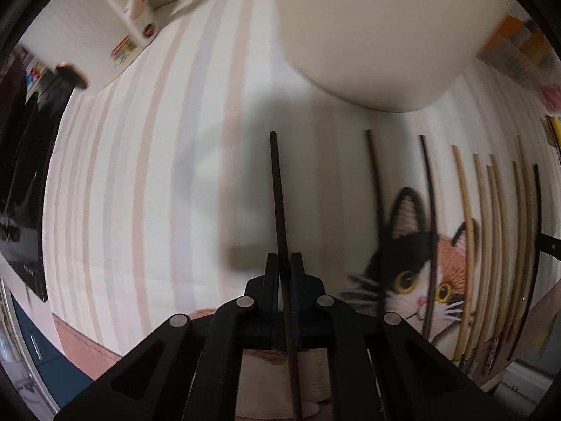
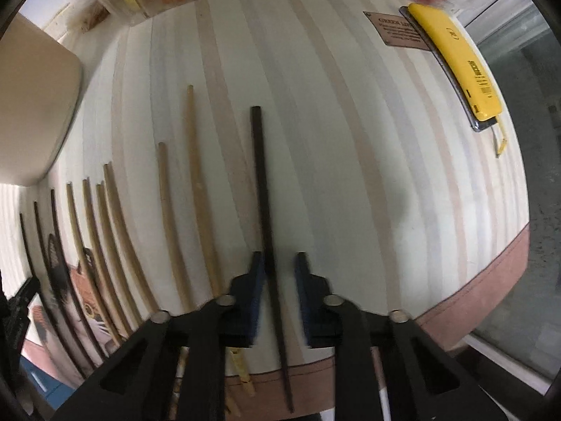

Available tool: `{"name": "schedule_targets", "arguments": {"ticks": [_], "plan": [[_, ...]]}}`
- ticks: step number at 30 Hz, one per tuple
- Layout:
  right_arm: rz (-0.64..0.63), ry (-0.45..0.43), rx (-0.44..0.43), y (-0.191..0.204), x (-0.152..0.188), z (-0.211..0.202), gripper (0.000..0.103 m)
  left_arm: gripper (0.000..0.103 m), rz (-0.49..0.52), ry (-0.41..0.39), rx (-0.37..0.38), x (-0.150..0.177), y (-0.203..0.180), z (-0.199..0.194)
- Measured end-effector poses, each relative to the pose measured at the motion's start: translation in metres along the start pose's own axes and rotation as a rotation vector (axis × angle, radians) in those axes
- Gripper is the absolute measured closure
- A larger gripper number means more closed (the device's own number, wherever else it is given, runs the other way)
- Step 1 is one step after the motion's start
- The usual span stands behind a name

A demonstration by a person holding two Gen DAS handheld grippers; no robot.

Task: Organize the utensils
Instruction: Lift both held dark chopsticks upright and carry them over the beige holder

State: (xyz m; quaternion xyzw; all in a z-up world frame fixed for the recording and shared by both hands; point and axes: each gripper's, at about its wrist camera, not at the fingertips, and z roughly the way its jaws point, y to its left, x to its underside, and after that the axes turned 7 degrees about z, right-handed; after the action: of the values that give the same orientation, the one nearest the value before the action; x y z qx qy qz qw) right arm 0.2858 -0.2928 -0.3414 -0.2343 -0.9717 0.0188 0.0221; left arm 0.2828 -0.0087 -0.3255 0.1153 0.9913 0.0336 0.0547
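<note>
A dark chopstick point(image 1: 280, 231) is clamped between the closed fingers of the left gripper point(image 1: 284, 263); its long axis runs along the fingers, from 6 o'clock up to 12 o'clock, with the blunt end farthest from the camera. It is held above a striped cloth point(image 1: 140, 193).

A second dark chopstick point(image 2: 264, 210) lies between the fingers of the right gripper point(image 2: 279, 263), pointing likewise from 6 to 12 o'clock, its thin tip toward the camera. The jaws stand partly open: the left finger appears to touch the stick or nearly so, while a clear gap is seen on the right side. Whether the stick rests on the cloth cannot be told.

At 9 o'clock of this stick, two pale bamboo chopsticks point(image 2: 196, 175) are laid parallel, and farther toward 8 o'clock a row of bamboo and dark chopsticks point(image 2: 91, 238) is set over a cat picture point(image 1: 413, 273). A cream container point(image 1: 378, 35) is seen at 1 o'clock in the left view, and a yellow case point(image 2: 455, 59) at 1 o'clock in the right view.
</note>
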Motion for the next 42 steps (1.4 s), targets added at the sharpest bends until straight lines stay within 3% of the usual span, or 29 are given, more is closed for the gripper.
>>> {"name": "schedule_targets", "arguments": {"ticks": [7, 19, 26, 34, 42], "plan": [[-0.086, 0.020, -0.048, 0.022, -0.010, -0.004, 0.097, 0.099, -0.068, 0.039, 0.007, 0.015, 0.027, -0.003], [-0.213, 0.069, -0.011, 0.044, -0.032, 0.004, 0.096, 0.099, -0.096, 0.076, -0.036, -0.018, 0.043, 0.003], [-0.183, 0.059, -0.018, 0.057, -0.030, 0.018, 0.096, 0.100, -0.124, 0.076, -0.055, -0.028, 0.040, 0.005], [-0.092, -0.075, -0.109, 0.024, -0.030, -0.025, 0.097, 0.100, -0.131, -0.085, -0.104, -0.014, 0.034, -0.058], [-0.075, -0.251, -0.199, 0.023, -0.014, -0.084, 0.097, 0.100, -0.125, -0.247, -0.121, -0.001, 0.018, -0.123]]}}
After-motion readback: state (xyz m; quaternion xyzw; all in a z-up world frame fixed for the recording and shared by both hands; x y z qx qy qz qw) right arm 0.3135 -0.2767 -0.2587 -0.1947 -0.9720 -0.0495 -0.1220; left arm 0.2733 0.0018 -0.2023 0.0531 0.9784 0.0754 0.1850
